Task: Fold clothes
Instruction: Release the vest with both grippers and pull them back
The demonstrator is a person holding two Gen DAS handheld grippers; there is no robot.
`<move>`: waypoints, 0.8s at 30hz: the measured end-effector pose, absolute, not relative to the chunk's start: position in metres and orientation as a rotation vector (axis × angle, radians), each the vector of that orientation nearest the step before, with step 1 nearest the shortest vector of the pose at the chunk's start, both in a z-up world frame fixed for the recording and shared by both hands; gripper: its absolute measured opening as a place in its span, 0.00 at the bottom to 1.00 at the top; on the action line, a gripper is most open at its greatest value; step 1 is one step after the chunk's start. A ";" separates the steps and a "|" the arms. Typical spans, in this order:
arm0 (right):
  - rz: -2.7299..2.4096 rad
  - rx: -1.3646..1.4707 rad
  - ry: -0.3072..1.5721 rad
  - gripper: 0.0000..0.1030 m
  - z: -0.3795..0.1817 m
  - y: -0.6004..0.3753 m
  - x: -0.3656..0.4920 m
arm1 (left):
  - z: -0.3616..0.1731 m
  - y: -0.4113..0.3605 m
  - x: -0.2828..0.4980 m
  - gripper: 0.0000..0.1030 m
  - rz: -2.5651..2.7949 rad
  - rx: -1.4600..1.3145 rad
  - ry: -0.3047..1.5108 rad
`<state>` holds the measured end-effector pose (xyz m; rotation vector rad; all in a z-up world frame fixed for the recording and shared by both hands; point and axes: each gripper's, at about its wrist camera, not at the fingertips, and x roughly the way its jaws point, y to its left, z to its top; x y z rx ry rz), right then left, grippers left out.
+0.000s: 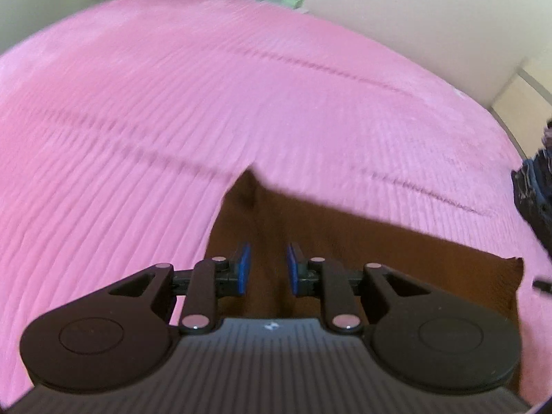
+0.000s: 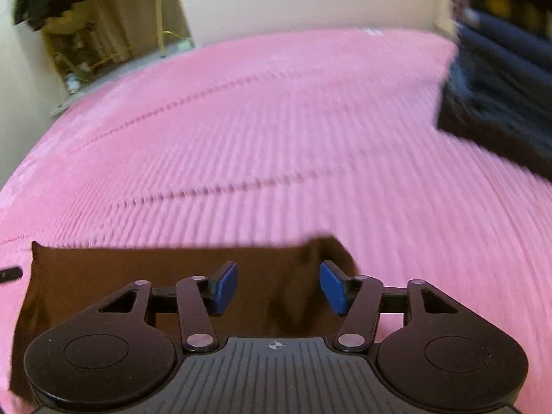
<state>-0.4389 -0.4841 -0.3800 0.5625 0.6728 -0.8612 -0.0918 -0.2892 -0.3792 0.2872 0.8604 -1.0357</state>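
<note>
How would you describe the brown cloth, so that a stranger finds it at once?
Start from the wide pink ribbed bedcover. The brown cloth lies flat at its near edge, under both open grippers. Unlike the dark blue pile at the far right, it is plain brown.

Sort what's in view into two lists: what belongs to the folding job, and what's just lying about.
Belongs to the job:
- brown garment, lying on the pink bedspread
- left gripper, fingers apart above the garment
- right gripper, fingers apart above the garment

Just lying about:
- dark pile of clothes at the bedspread's far right
- cluttered yellowish shelf by the wall
</note>
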 end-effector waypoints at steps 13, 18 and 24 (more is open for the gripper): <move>-0.912 0.546 0.803 0.46 -0.412 -0.492 -0.446 | -0.424 -0.315 -0.078 0.17 -1.082 0.429 0.839; -0.836 0.595 0.796 0.46 -0.383 -0.421 -0.458 | -0.399 -0.276 -0.112 0.17 -1.093 0.395 0.885; -0.822 0.654 0.950 0.46 -0.420 -0.362 -0.457 | -0.408 -0.231 -0.169 0.18 -1.093 0.434 0.972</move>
